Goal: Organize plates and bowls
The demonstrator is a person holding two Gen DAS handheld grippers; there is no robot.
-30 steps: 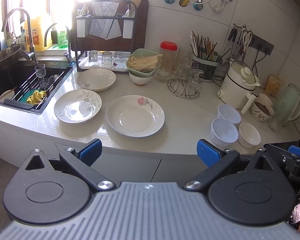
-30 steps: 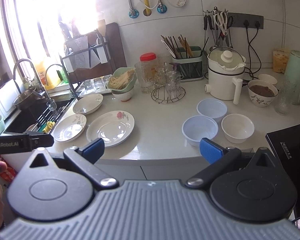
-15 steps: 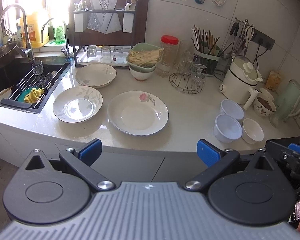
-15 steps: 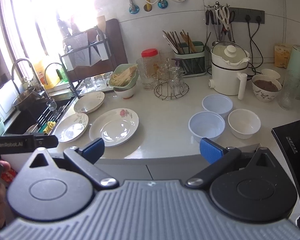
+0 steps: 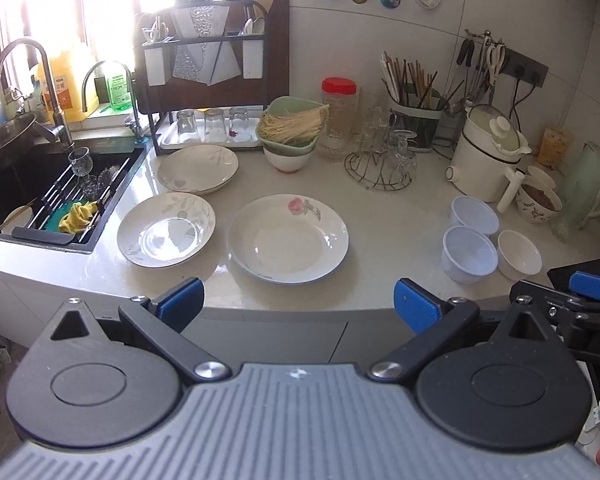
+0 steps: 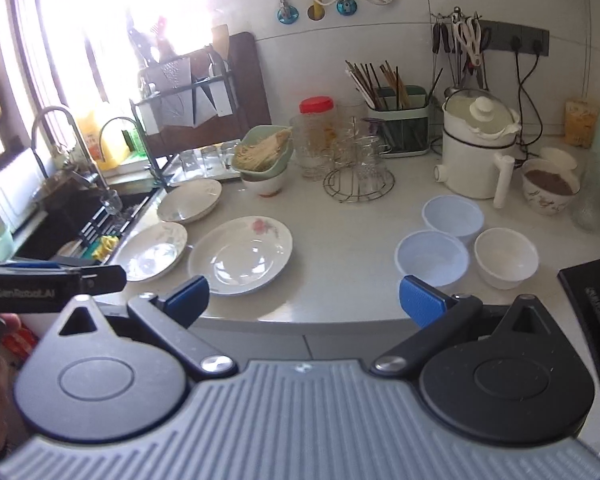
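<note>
Closing in on counter, view tightening vs a second ago. Three plates sitting left: leaf plate [image 5: 166, 229], rear plate [image 5: 197, 168], rose plate [image 5: 287, 237]; bowls [image 5: 469, 253] clustered right. Left gripper [image 5: 296, 302] and right gripper [image 6: 304, 294] gaping wide, carrying nothing; stacking not started.

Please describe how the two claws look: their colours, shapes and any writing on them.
Both the left claw and right claw have black arms, blue ribbed fingertips, round black hubs, silver pivot screws and a grey ridged body. The left one's side reads "GenRobot.AI".
</note>
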